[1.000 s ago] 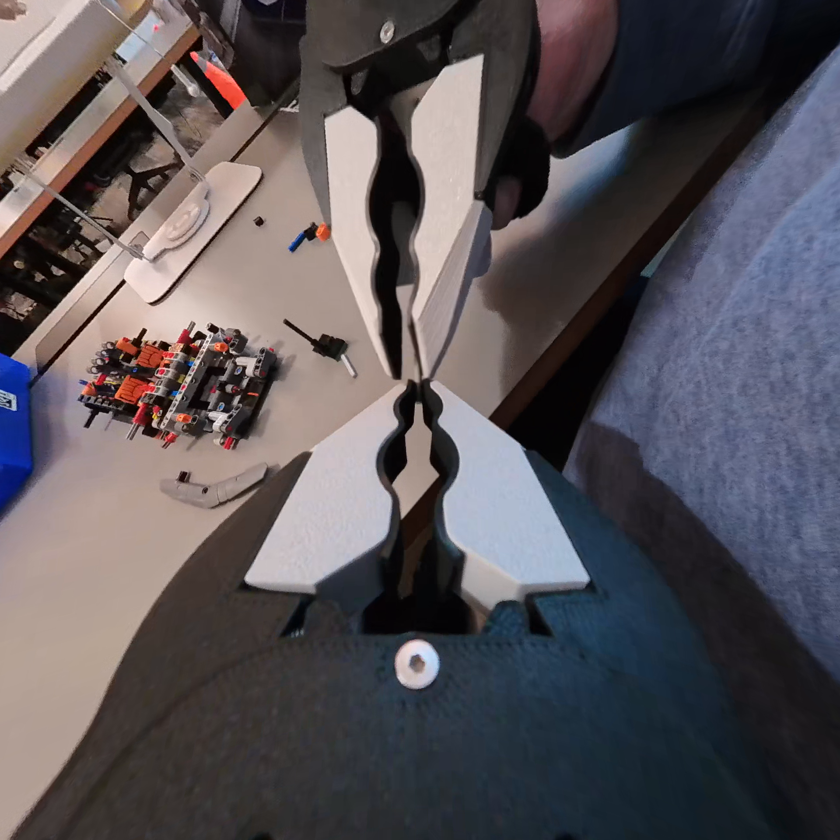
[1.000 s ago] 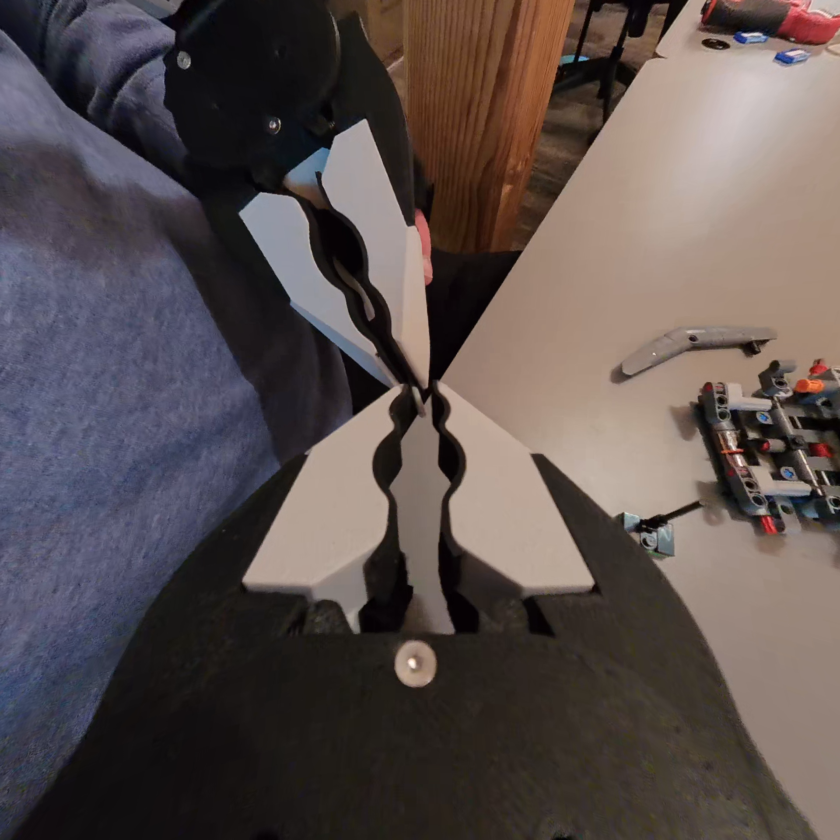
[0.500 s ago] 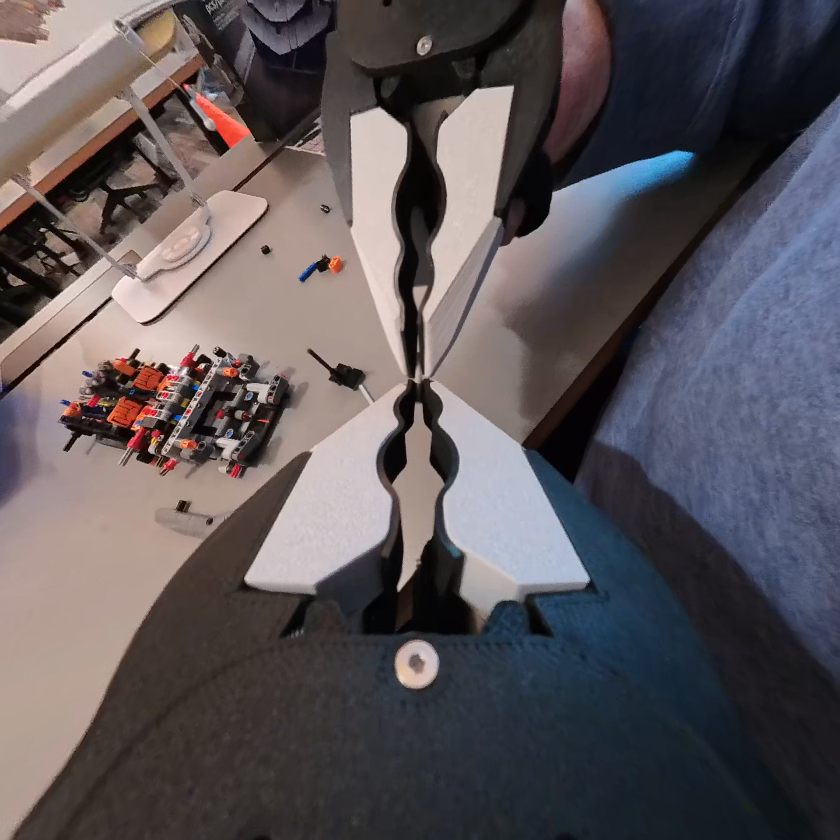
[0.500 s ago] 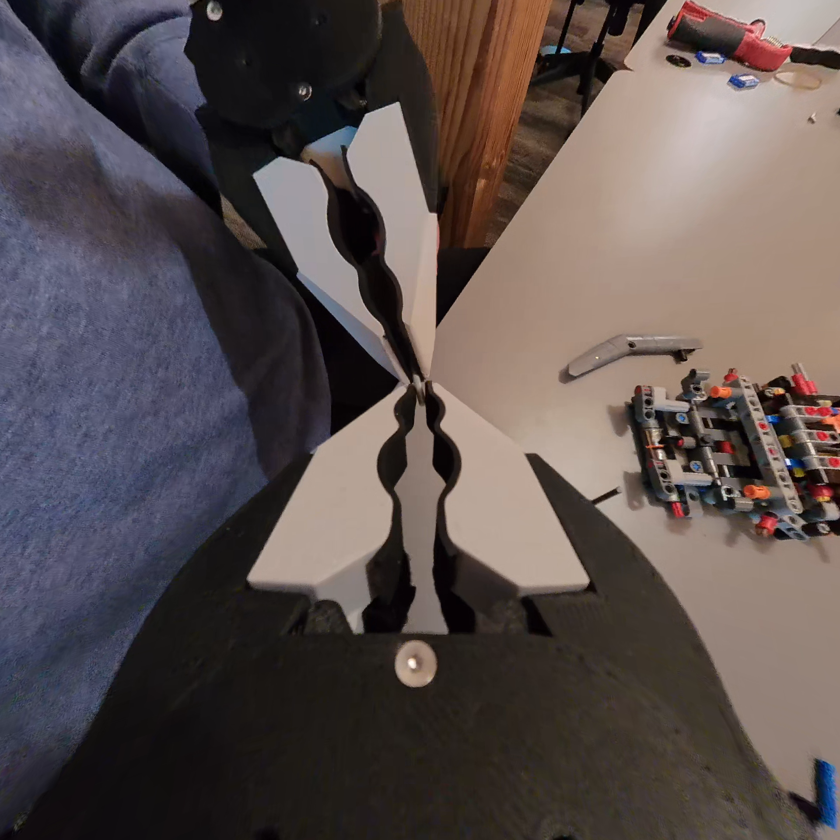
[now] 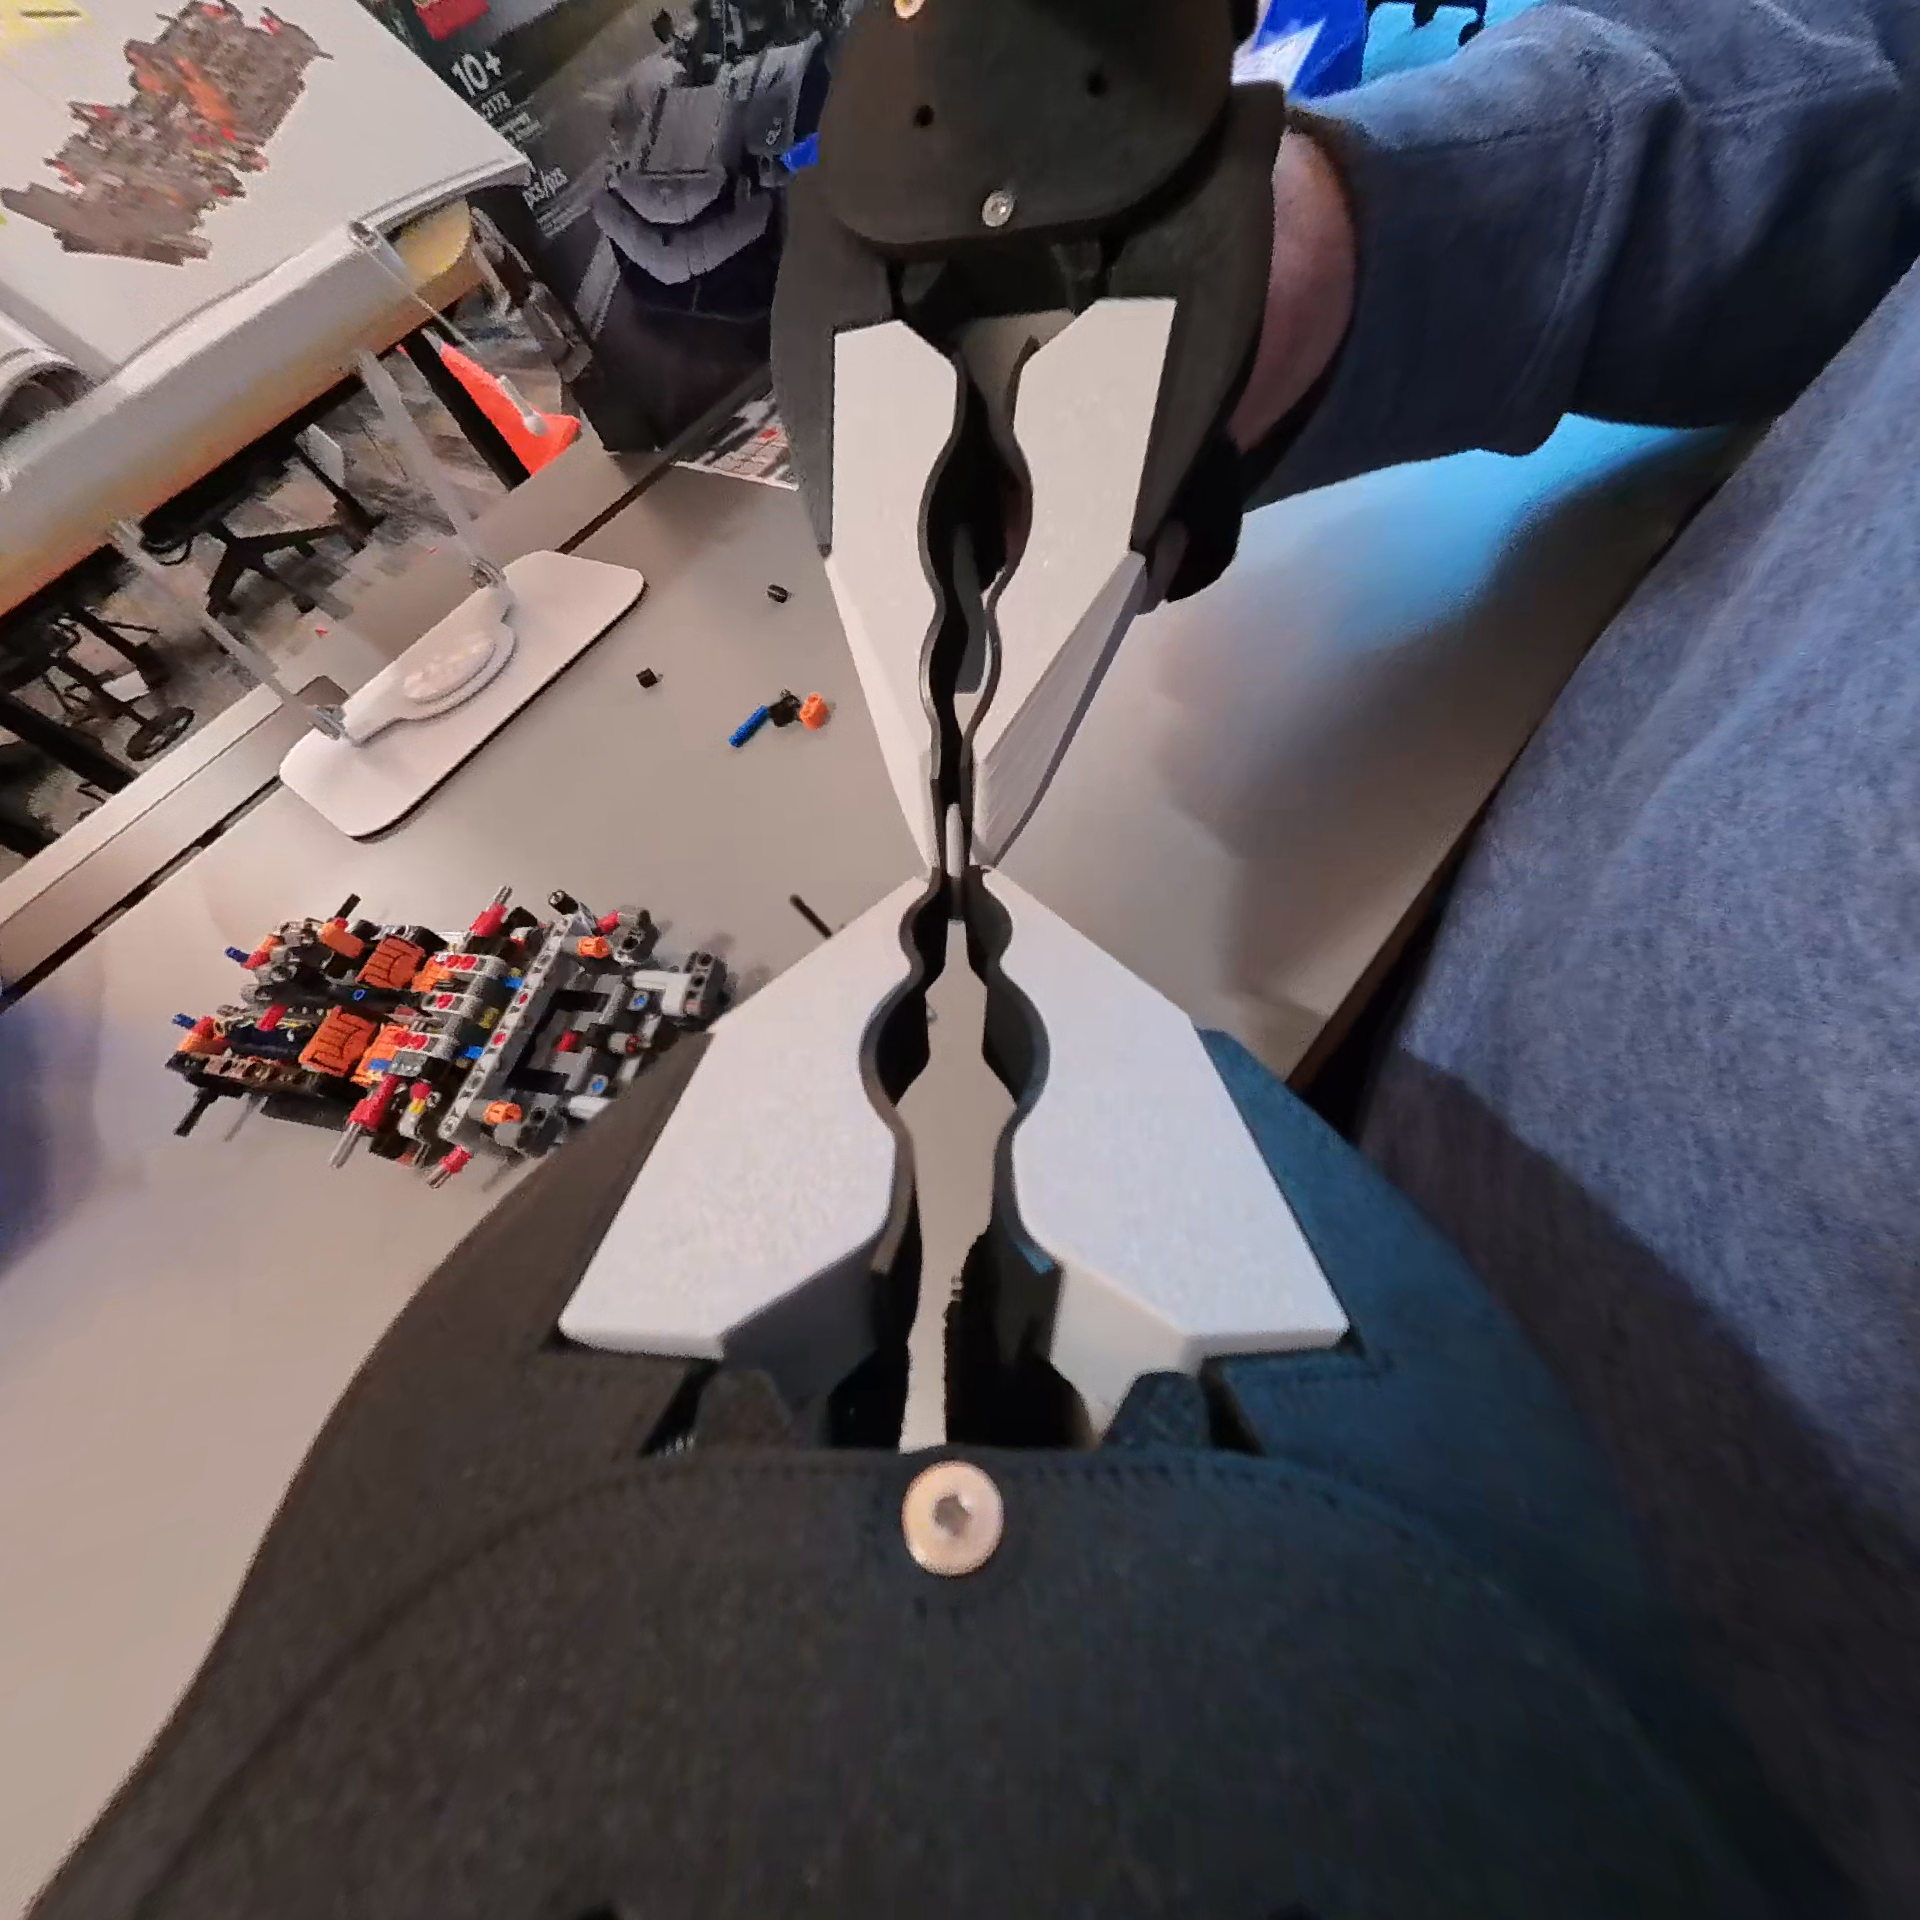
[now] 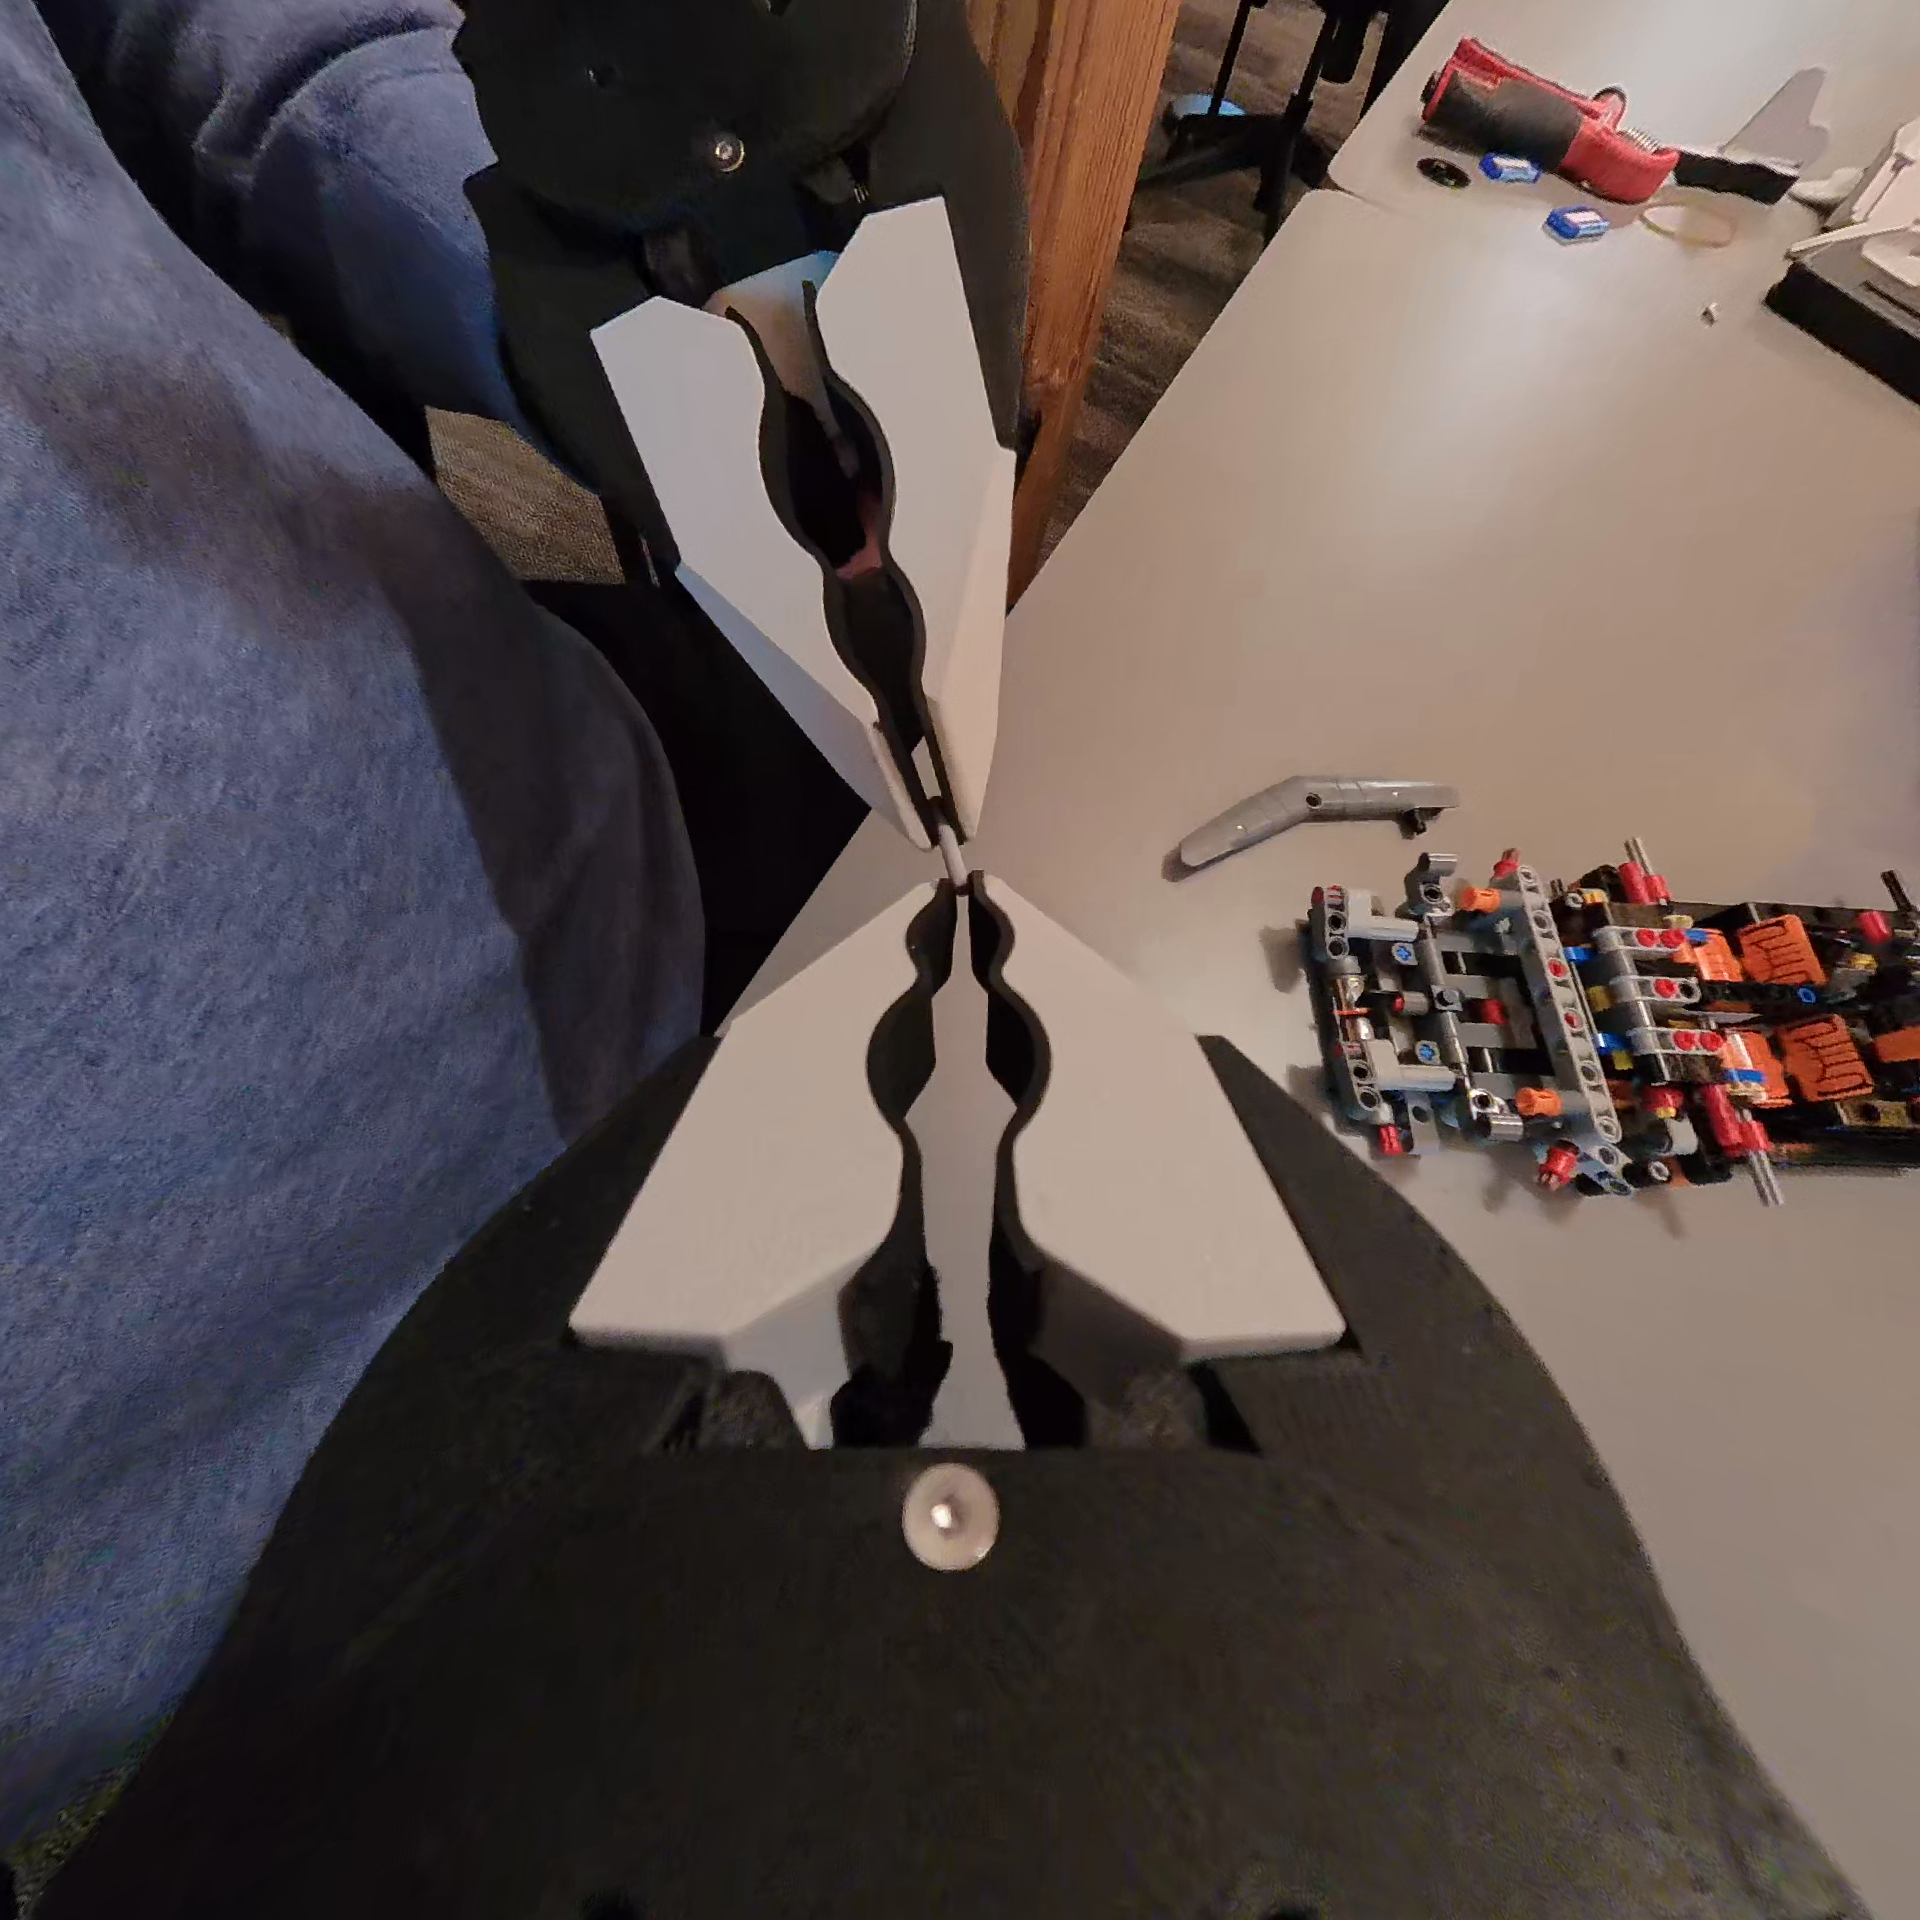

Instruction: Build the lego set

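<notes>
- Left wrist view: the left gripper (image 5: 954,896) was seen closed down on one end of a small pale grey pin (image 5: 954,836), its fingertips nearly touching.
- The right gripper (image 5: 961,826) was met tip to tip from the opposite side, its fingertips likewise pinched on the other end of the pin.
- Both grippers were held above the near edge of the grey table (image 5: 1247,790), in front of a person's blue sleeve (image 5: 1621,208).
- The partly built lego model (image 5: 447,1029), grey, black, orange and red, was lain flat on the table, well apart from the grippers.
- A few loose pieces (image 5: 779,715) were scattered farther back, near a white lamp base (image 5: 468,675).
- Right wrist view: the pin (image 6: 950,854) was shown bridging the small gap between the right gripper (image 6: 958,891) and the left gripper (image 6: 940,816).
- A bent grey beam (image 6: 1314,810) was placed just beside the model (image 6: 1621,1023), apart from it.
</notes>
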A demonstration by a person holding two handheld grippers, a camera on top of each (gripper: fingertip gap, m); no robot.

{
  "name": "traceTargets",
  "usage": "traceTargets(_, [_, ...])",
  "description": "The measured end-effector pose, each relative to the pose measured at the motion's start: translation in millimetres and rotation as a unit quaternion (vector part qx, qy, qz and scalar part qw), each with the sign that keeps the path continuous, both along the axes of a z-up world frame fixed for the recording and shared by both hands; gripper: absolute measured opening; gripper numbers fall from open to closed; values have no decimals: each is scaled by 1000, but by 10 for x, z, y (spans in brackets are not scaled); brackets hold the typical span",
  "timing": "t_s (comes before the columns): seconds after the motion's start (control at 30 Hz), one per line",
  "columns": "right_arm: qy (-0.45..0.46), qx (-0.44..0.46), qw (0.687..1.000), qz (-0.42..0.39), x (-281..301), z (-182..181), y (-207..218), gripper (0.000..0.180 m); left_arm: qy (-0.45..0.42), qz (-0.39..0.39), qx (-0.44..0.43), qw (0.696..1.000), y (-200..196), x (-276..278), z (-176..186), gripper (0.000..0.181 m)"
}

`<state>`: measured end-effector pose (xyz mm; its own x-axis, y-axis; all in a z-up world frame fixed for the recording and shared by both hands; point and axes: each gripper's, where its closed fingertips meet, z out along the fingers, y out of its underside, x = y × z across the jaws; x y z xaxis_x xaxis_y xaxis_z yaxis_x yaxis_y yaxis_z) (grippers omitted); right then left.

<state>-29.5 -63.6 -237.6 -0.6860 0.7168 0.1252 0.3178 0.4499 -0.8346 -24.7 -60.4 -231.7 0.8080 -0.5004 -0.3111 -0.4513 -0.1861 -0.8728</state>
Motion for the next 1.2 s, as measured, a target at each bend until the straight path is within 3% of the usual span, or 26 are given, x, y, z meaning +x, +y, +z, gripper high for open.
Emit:
traceTargets(0.83, [-11,15,1000,-3,-208,55,206,0,19,-8,0,1000,252,-238,-6,4])
traceTargets(0.97, [-11,33,999,-29,-331,89,442,0,23,24,-8,999,336,-520,-22,23])
traceTargets(1.2, [-47,140,987,-59,-714,-47,973,0,34,100,-67,992,628,-1384,-302,22])
